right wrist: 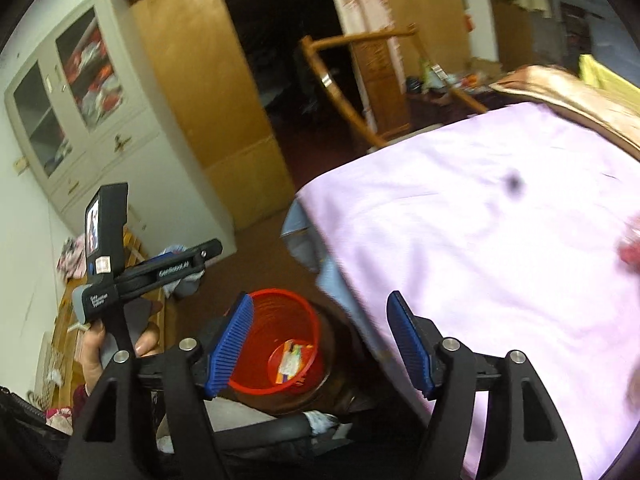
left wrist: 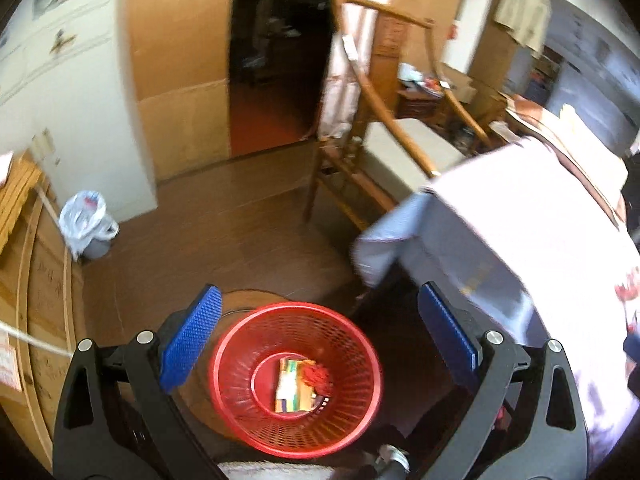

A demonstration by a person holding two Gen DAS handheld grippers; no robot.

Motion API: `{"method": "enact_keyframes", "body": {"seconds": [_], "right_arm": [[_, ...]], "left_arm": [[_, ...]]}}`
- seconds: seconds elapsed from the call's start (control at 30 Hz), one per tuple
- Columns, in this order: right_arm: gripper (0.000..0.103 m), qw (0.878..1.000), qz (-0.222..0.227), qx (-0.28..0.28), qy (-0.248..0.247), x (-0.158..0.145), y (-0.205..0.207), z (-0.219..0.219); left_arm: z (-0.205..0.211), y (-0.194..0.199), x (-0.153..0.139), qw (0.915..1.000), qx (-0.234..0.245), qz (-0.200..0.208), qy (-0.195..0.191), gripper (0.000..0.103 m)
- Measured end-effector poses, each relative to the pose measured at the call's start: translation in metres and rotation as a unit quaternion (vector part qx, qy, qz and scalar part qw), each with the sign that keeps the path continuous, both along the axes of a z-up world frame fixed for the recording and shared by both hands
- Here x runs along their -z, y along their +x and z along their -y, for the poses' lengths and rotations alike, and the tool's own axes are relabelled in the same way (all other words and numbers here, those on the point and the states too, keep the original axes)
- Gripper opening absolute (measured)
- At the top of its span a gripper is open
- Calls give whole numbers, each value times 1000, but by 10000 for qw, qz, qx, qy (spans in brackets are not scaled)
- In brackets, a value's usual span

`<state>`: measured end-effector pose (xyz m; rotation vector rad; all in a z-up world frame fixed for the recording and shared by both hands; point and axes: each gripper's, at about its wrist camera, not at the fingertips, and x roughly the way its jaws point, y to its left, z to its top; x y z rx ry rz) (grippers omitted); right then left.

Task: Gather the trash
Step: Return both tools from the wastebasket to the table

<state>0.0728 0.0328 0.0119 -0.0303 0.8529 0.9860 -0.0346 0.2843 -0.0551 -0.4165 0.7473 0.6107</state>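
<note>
White lettering runs along the arm of the left gripper (right wrist: 176,270) in the right wrist view: it looks like "GenRobot.AI", slightly blurred. Its grey handle (right wrist: 94,300) carries small white print, too tiny to read. Faint marks on the cardboard box (left wrist: 44,296), illegible.

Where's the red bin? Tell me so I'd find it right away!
Find the bed with the pink sheet. On the brown floor by its near corner stands the red basket, round with mesh sides and some trash at the bottom. The other bin, by the white wall, is grey with a white bag.
</note>
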Motion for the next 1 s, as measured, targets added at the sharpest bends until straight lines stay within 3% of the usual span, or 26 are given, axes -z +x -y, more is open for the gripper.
{"method": "enact_keyframes", "body": {"seconds": [0.17,0.37,0.57,0.63,0.73,0.9,1.0], "right_arm": [[75,9967,172,757,250,-3,9,74],[81,9772,304,2084,252,8,33,177],[82,9416,341,3349,5,24,62,263],[85,9269,414,3728,-115,29,71,287],[86,9092,484,4127,-263,38,80,311],[91,8915,474,4493,-339,56,88,342],[95,8823,466,4666,-412,65,92,356]], "left_arm": [[59,26,-9,9968,796,7,-82,96],[140,77,-4,9810,1916,-242,-211,96],[218,138,1,9546,2925,-465,-329,96],[241,153,-2,9496,3095,-467,-166,96],[275,174,-4,9344,3525,-492,-131,96],[328,199,-8,9148,4014,-421,142,96],[360,213,-10,8976,4385,-394,220,96]]}}
